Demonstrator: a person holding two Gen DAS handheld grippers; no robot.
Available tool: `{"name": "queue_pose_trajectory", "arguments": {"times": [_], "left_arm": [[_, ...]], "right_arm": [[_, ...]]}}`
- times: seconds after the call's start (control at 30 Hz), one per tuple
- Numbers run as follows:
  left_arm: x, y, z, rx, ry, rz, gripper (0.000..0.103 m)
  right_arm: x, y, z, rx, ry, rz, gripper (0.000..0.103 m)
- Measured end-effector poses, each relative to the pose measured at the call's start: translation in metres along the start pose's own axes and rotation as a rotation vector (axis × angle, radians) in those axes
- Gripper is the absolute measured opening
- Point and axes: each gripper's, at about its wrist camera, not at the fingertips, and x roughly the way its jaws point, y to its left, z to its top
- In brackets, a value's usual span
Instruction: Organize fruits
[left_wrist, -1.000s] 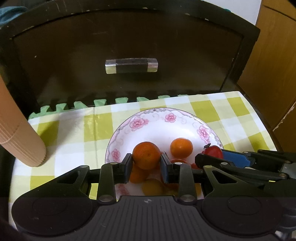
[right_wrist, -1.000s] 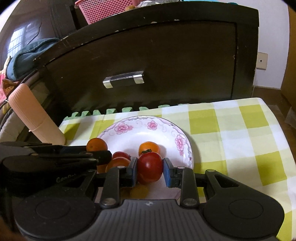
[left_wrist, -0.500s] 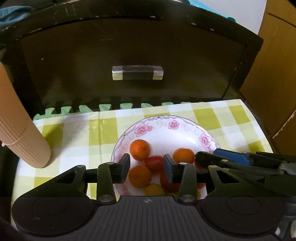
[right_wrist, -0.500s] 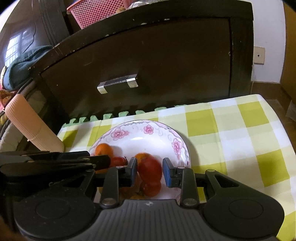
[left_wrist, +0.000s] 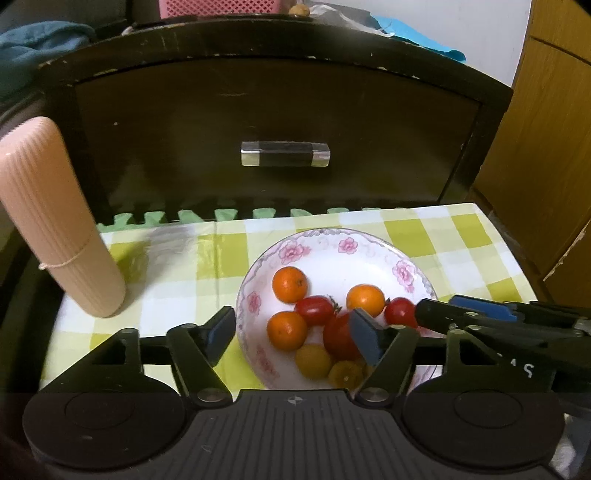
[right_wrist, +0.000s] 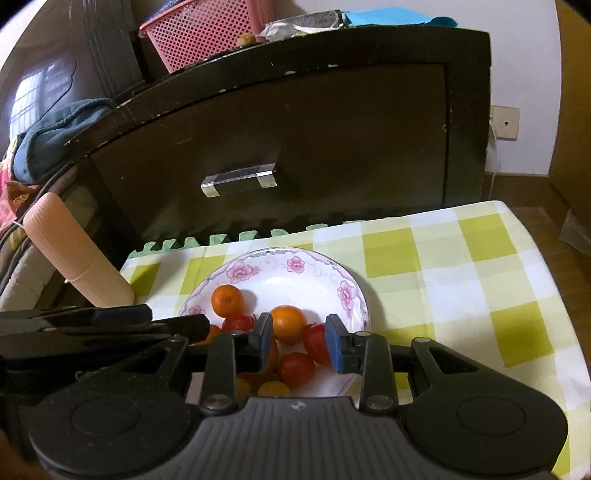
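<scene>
Leftmost, saw a ribbed pink roll (left_wrist: 62, 229) leaning at the left edge of the checked cloth (left_wrist: 461, 236), well apart from the fruit. Next, found the left gripper (left_wrist: 292, 332) over the near left rim of the flowered plate (left_wrist: 332, 236), jaws just spread wide and released, gripping nothing, with the fruit lying in the plate below the gap. Counted there three small oranges (left_wrist: 290, 284), three red tomatoes (left_wrist: 314, 310) and two yellow fruits (left_wrist: 314, 360), all bunched toward the plate's near side, several touching. Placed the plate itself near the middle of the cloth, toward its back edge. Further right, saw the right gripper (right_wrist: 299, 339) over the plate's near right part, jaws only narrowly parted and clamping nothing, an orange and a tomato lying in the plate beyond the gap. Behind the cloth's back edge, noted a dark cabinet (left_wrist: 280, 110).
</scene>
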Motion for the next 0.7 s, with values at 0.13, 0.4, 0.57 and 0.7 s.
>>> {"name": "queue_pose_trajectory", "arguments": {"times": [0.13, 0.4, 0.57, 0.7], "left_arm": [[-0.013, -0.002, -0.009, 0.013, -0.03, 0.035, 0.083], [-0.045, -0.002, -0.025, 0.008, -0.091, 0.052, 0.09], [-0.066, -0.005, -0.035, 0.016, -0.141, 0.078, 0.093], [-0.079, -0.008, -0.045, 0.037, -0.173, 0.118, 0.103]], "right_arm": [[-0.01, 0.001, -0.007, 0.003, 0.003, -0.004, 0.03], [-0.037, 0.006, -0.024, 0.011, -0.006, 0.003, 0.03], [-0.059, 0.012, -0.034, 0.004, -0.025, 0.004, 0.034], [-0.074, 0.018, -0.041, -0.007, -0.04, 0.003, 0.034]]}}
